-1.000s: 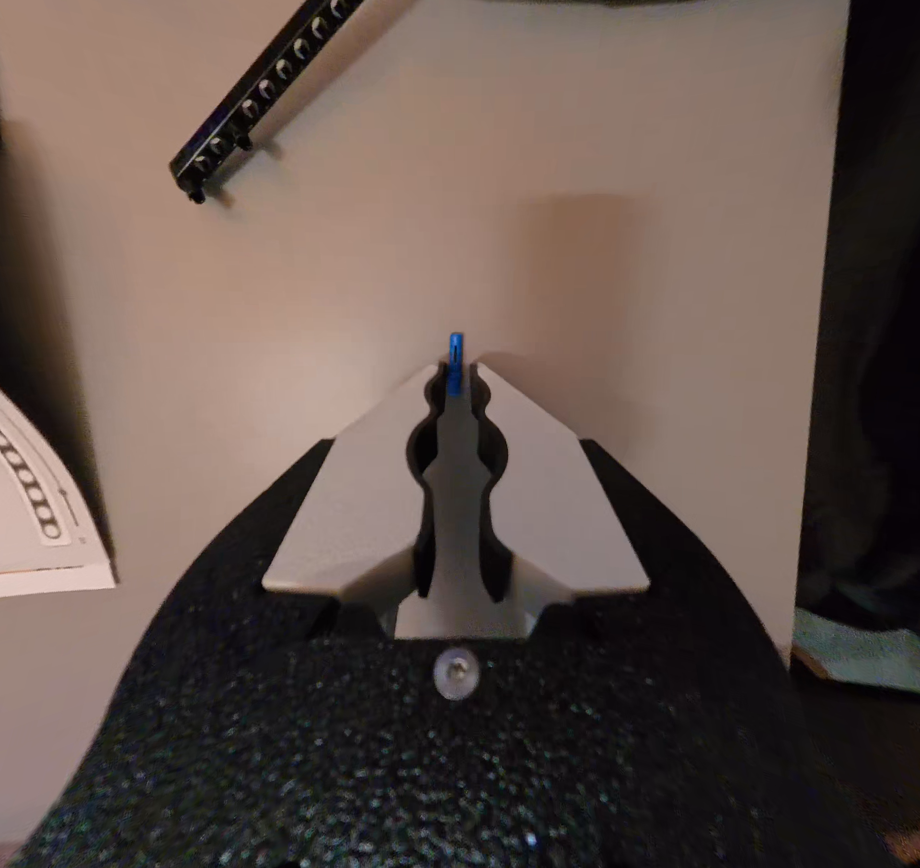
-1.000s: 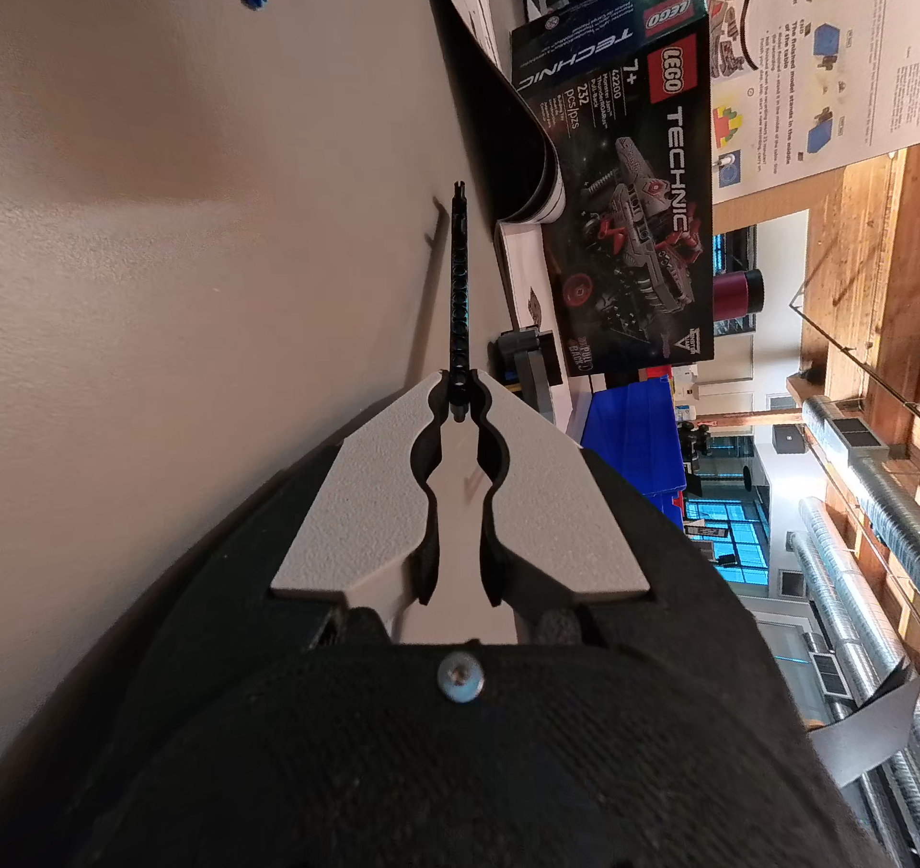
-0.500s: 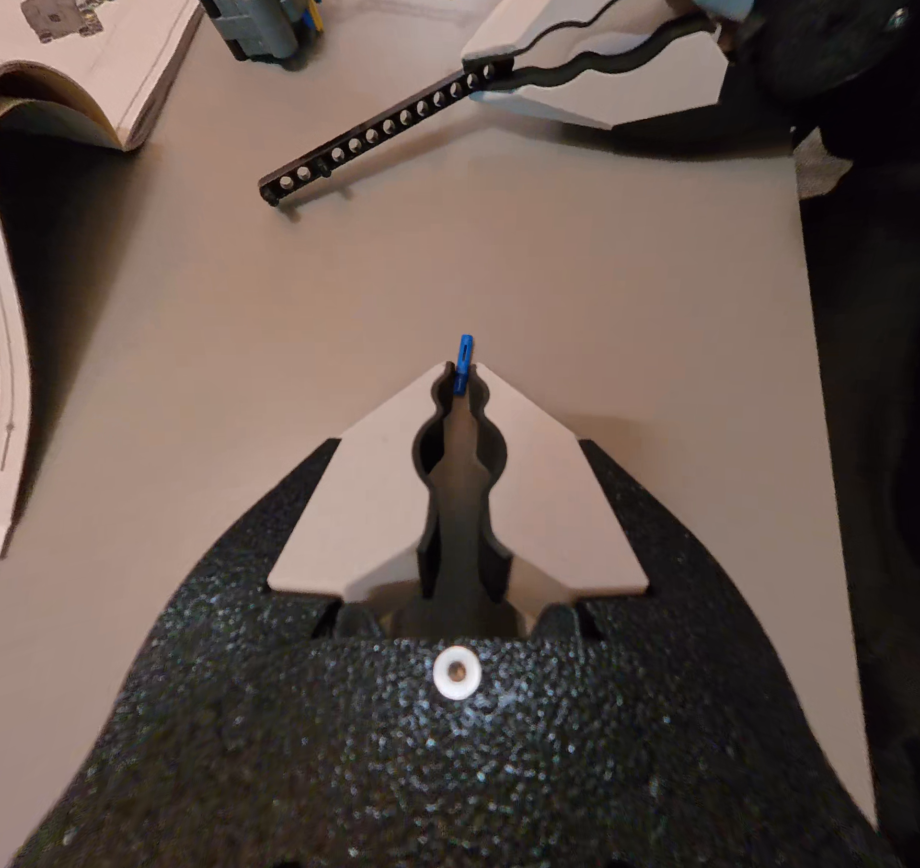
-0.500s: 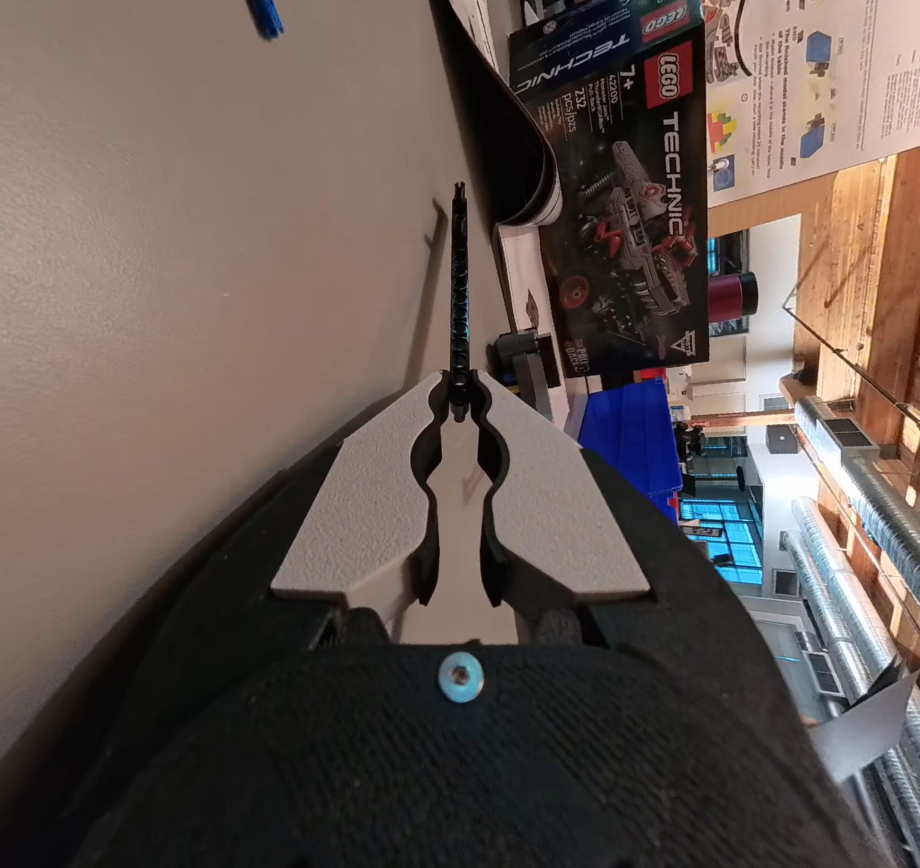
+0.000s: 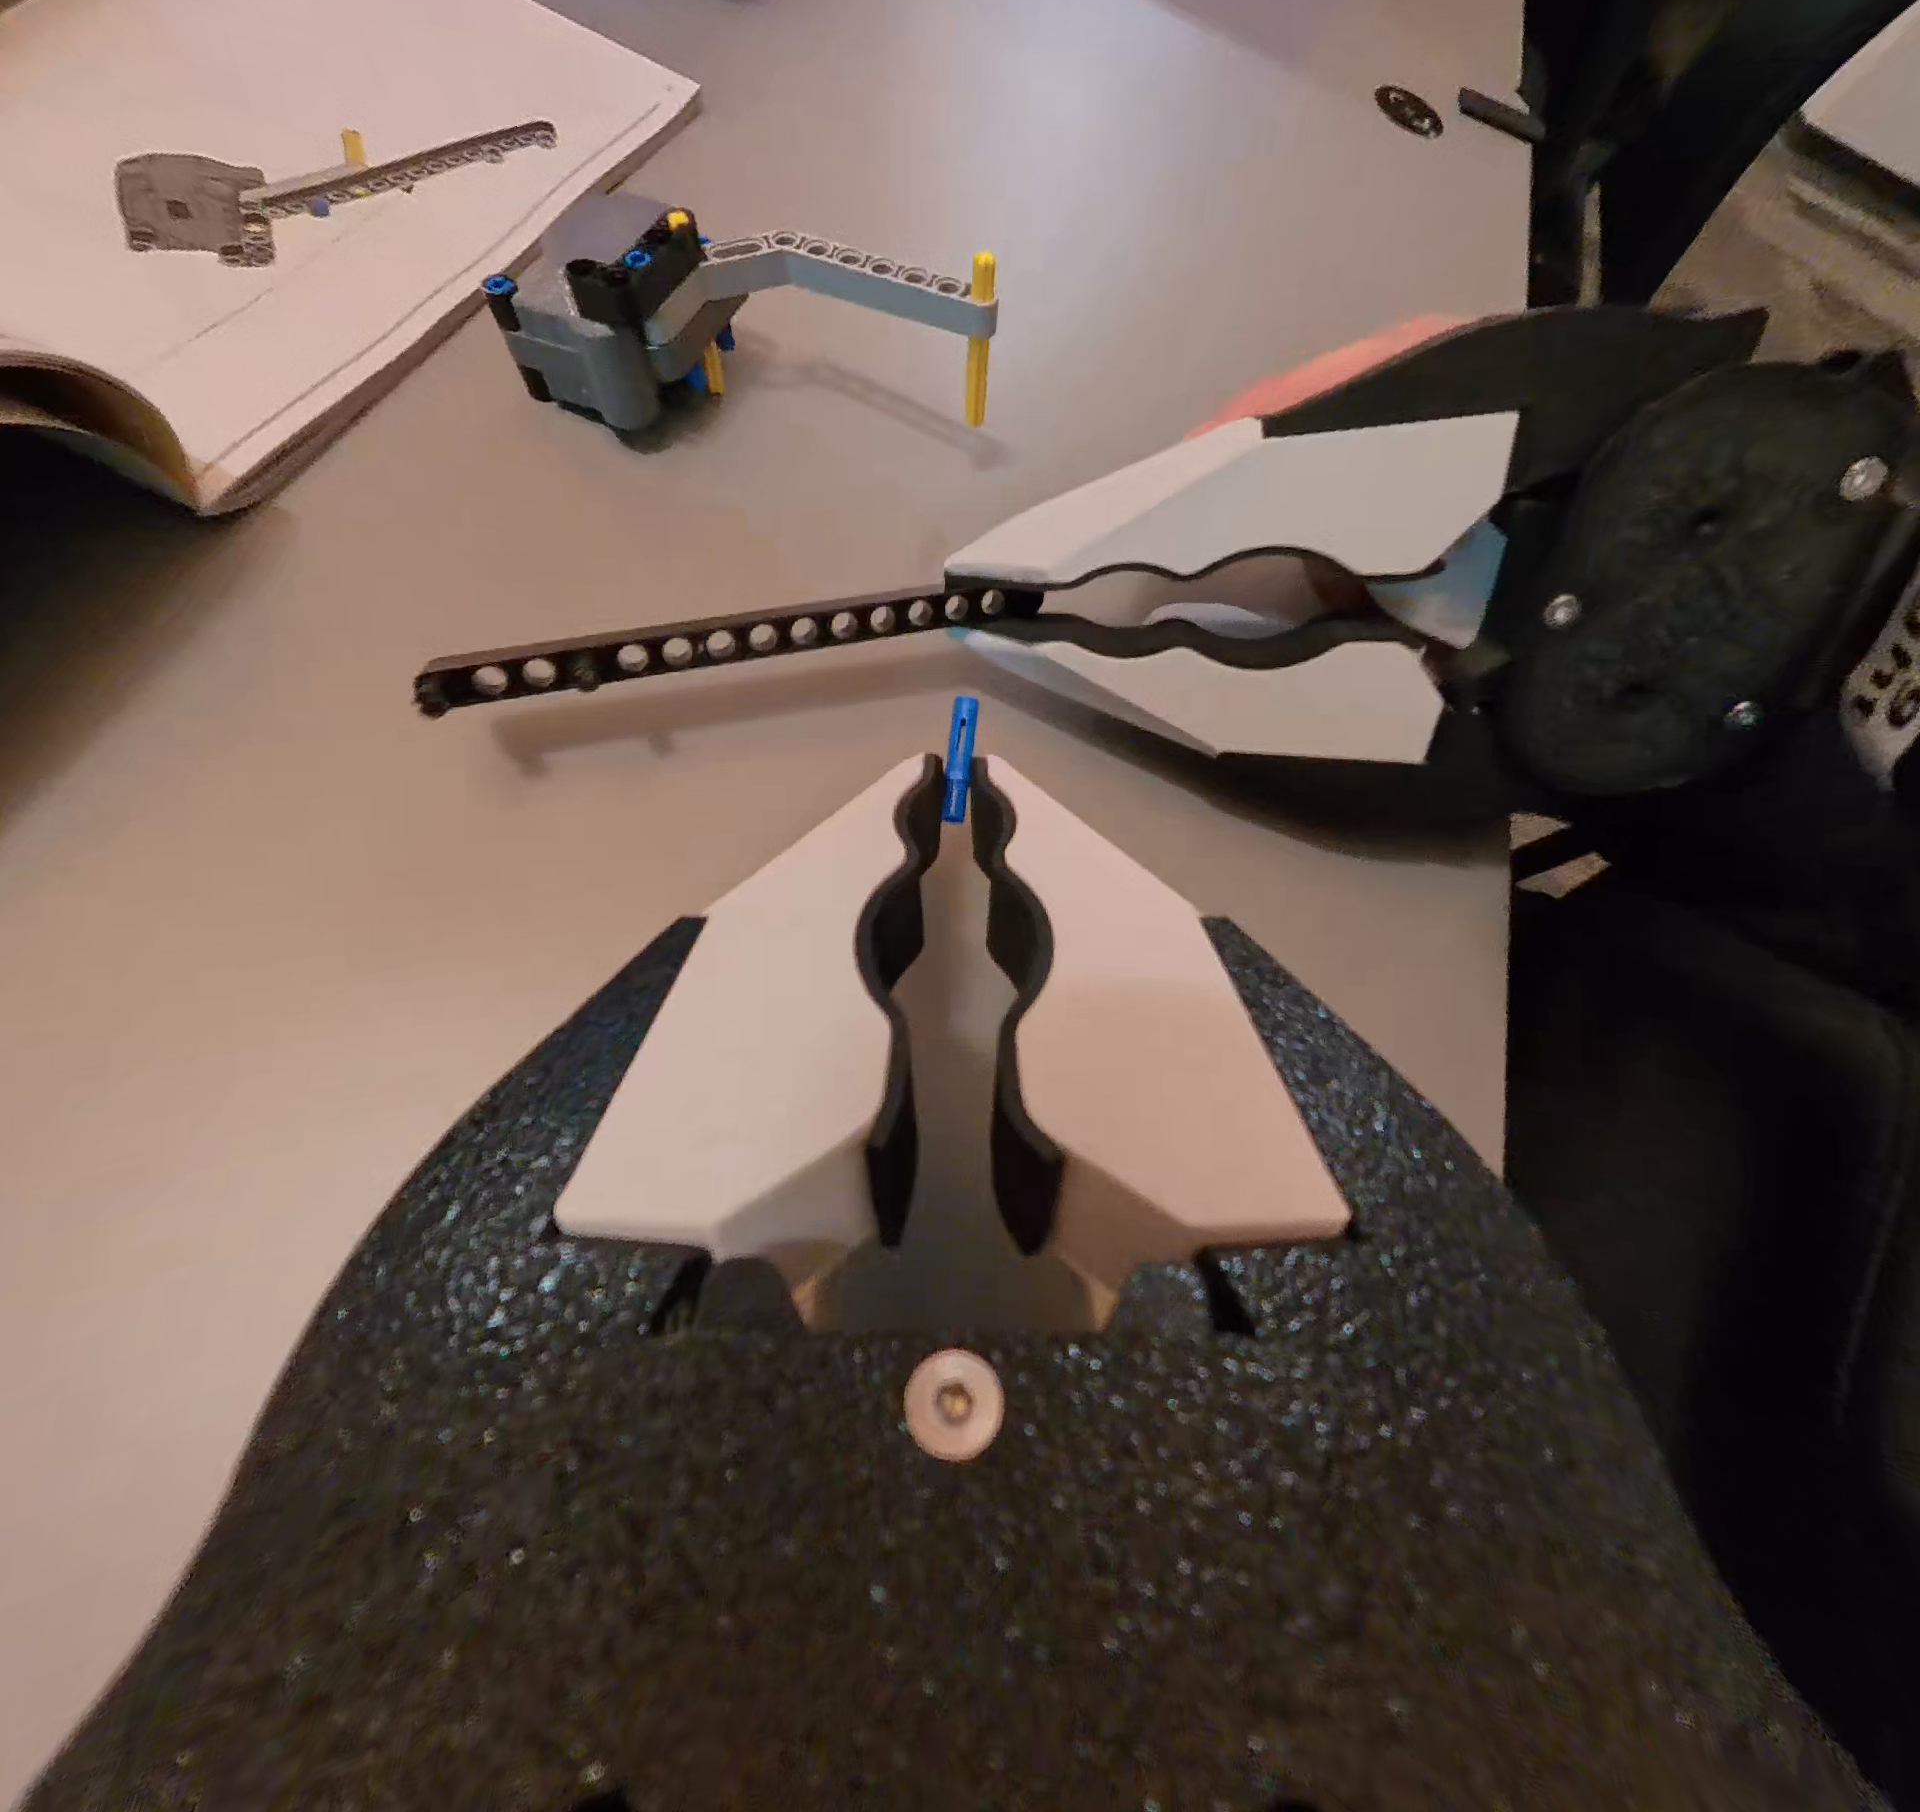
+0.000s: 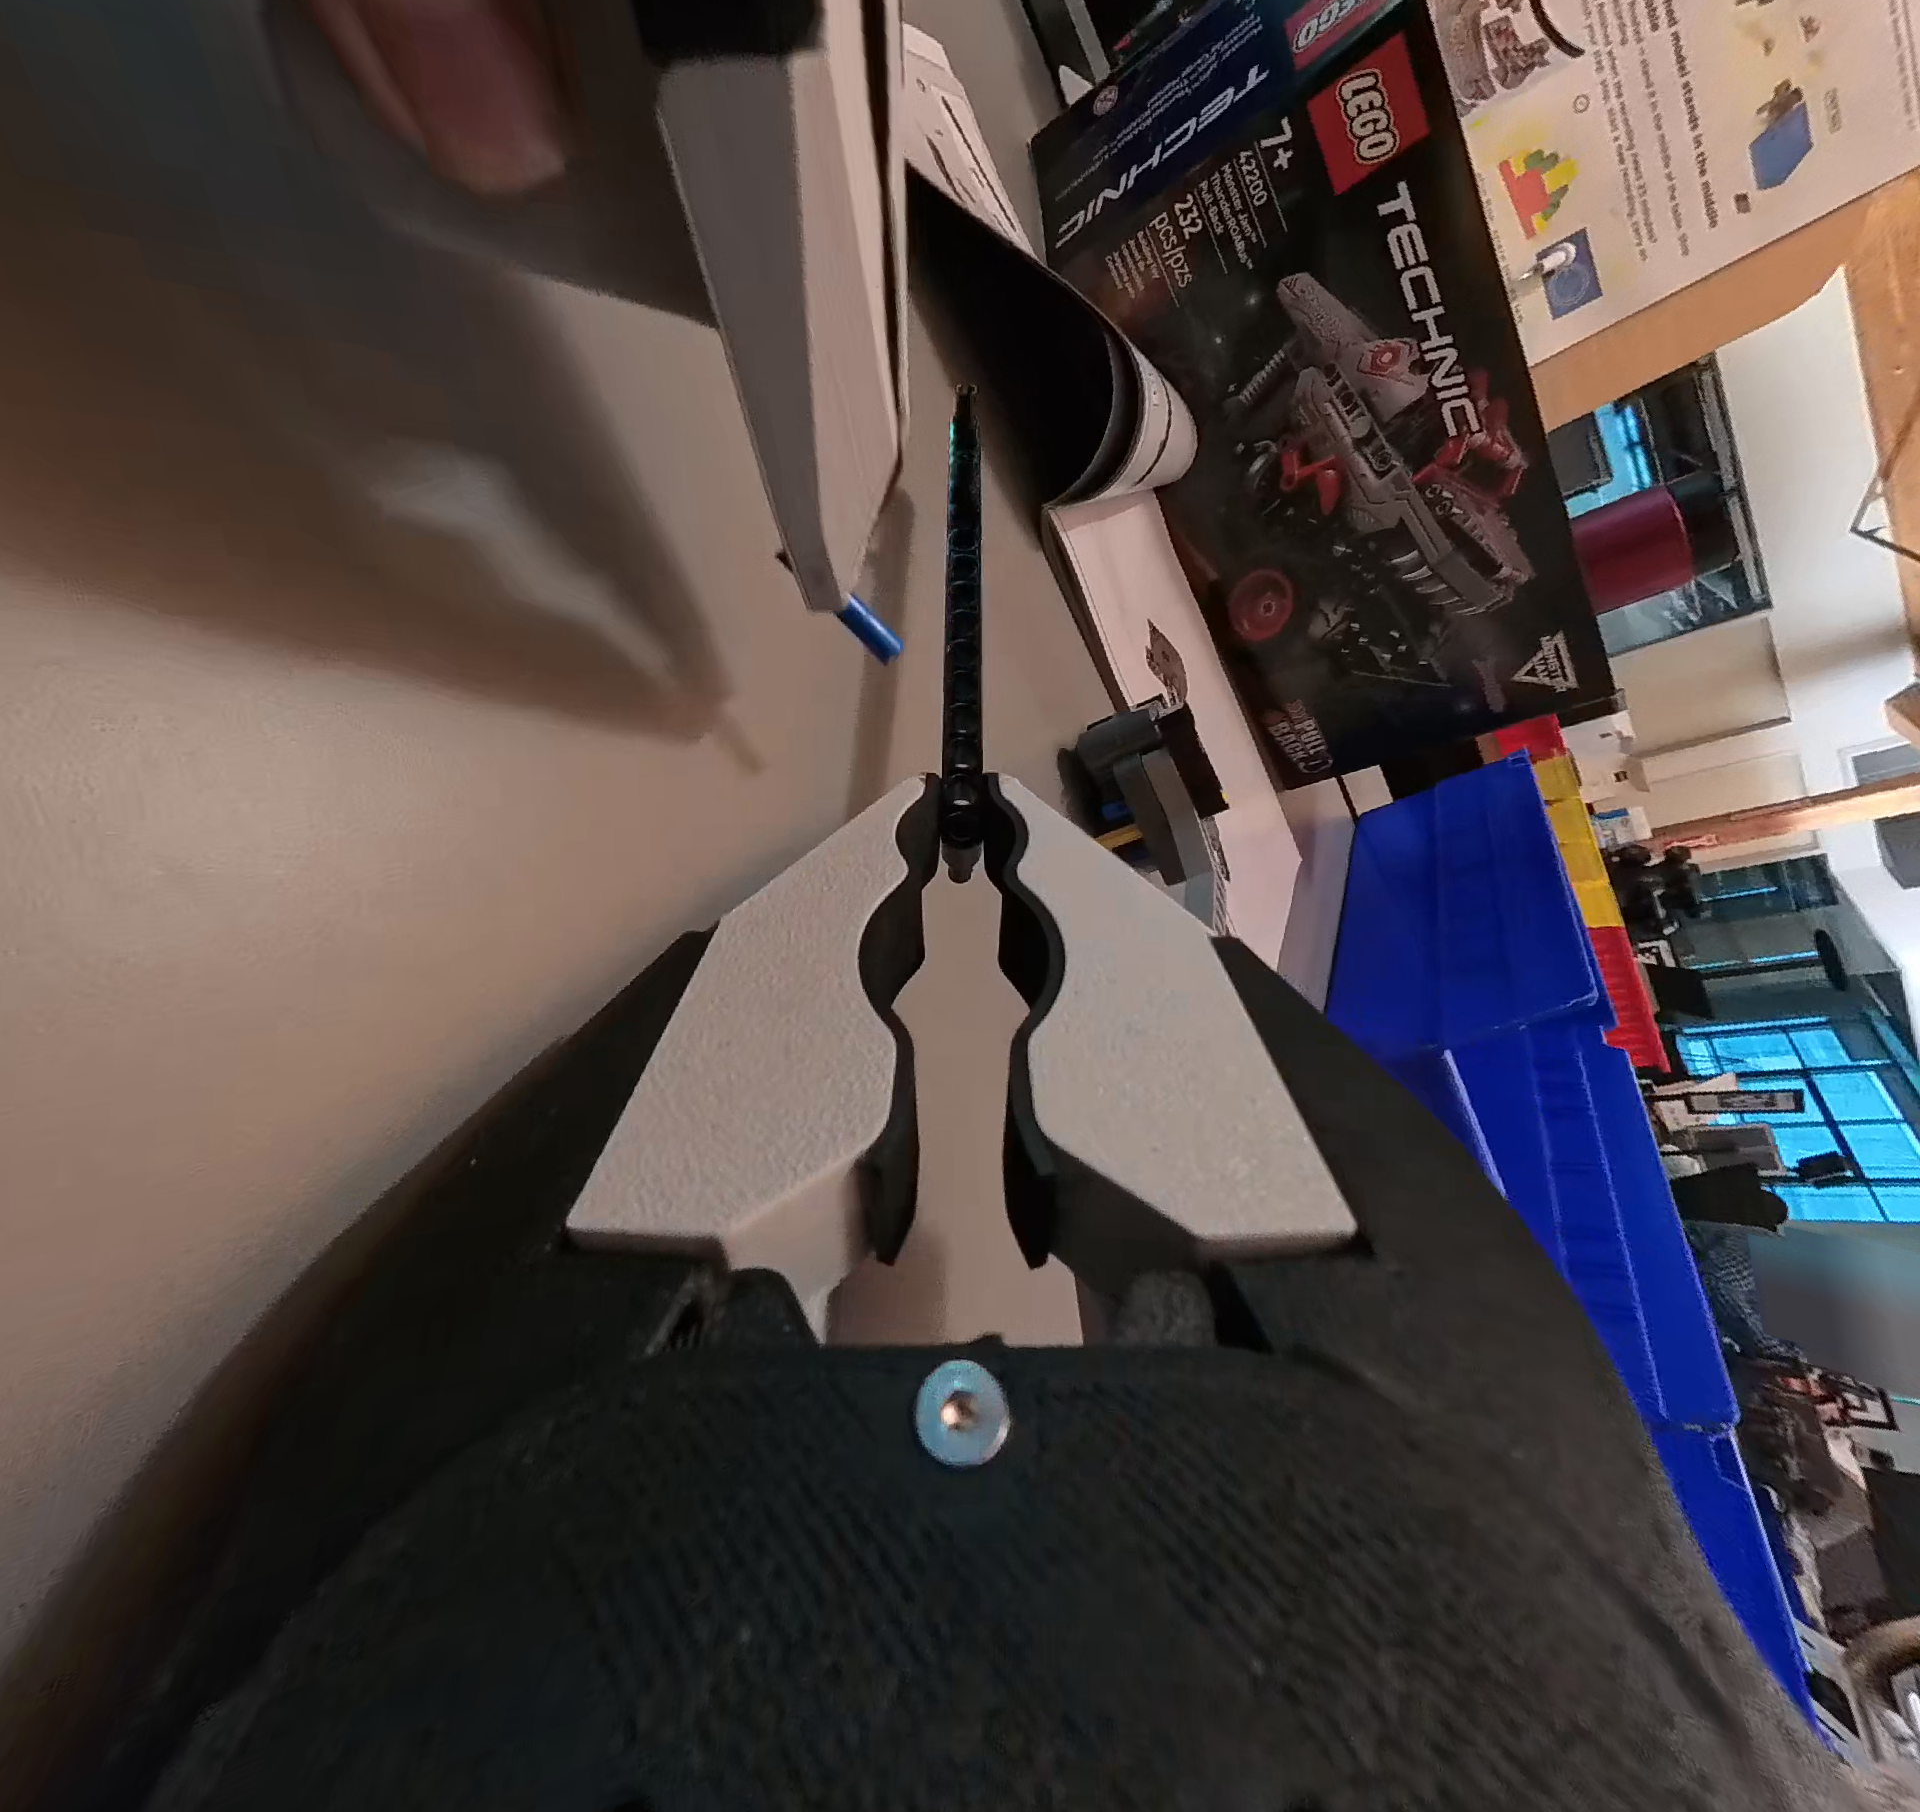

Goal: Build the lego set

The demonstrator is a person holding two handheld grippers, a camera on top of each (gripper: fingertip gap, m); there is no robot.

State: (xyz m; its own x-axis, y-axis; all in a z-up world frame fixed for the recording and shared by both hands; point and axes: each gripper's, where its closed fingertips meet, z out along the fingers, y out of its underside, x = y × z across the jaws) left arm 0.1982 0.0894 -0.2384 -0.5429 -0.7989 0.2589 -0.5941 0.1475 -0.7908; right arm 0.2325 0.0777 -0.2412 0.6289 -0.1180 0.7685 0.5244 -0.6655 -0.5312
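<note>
2 grippers closer now: left gripper [image 5: 954, 794] clamps blue pin [image 5: 958, 756]; right gripper [image 6: 958, 832] clamps black beam [image 5: 717, 644].

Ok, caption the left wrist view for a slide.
Left tongs pinch a blue pin just short of the black holed beam held by the right tongs.
</note>
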